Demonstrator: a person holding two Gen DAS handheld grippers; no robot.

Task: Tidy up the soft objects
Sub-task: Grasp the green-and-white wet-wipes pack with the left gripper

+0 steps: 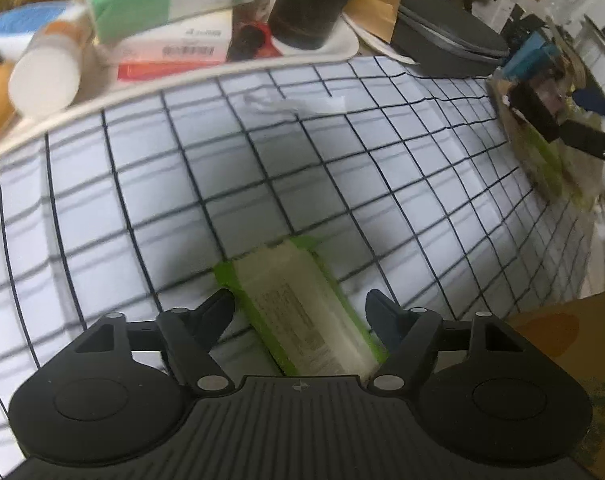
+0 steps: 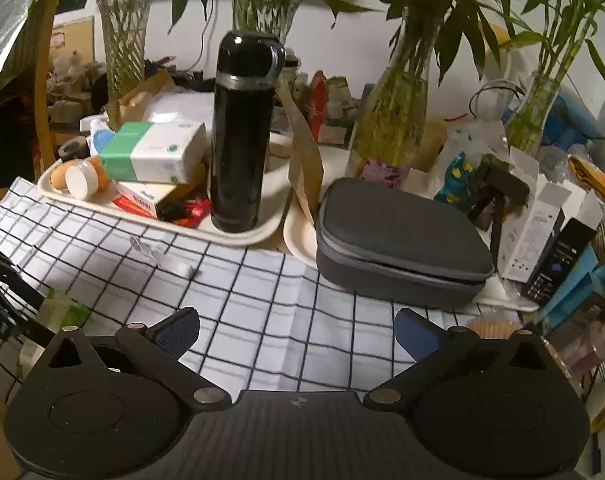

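A soft tissue pack [image 1: 302, 316] in a green and white wrapper lies slanted on the checked cloth [image 1: 182, 184], between the fingers of my left gripper [image 1: 300, 306]. The left fingertip [image 1: 220, 306] sits right at the pack's green edge. A strip of cloth shows between the pack and the right fingertip [image 1: 378, 308], so the jaws stand open around it. My right gripper [image 2: 298, 332] hovers open over the checked cloth [image 2: 278, 312] with nothing between its blue pads. The left gripper's black frame [image 2: 0, 292] and a bit of the green pack [image 2: 68, 314] show at the left edge of the right wrist view.
A cream tray [image 2: 238, 236] at the back holds a green and white tissue box [image 2: 154, 156], a black flask [image 2: 242, 132], small boxes and tubes. A grey zip case [image 2: 398, 240] sits to its right. A clear wrapper [image 2: 162, 258] lies on the cloth. Vases and boxes crowd the rear.
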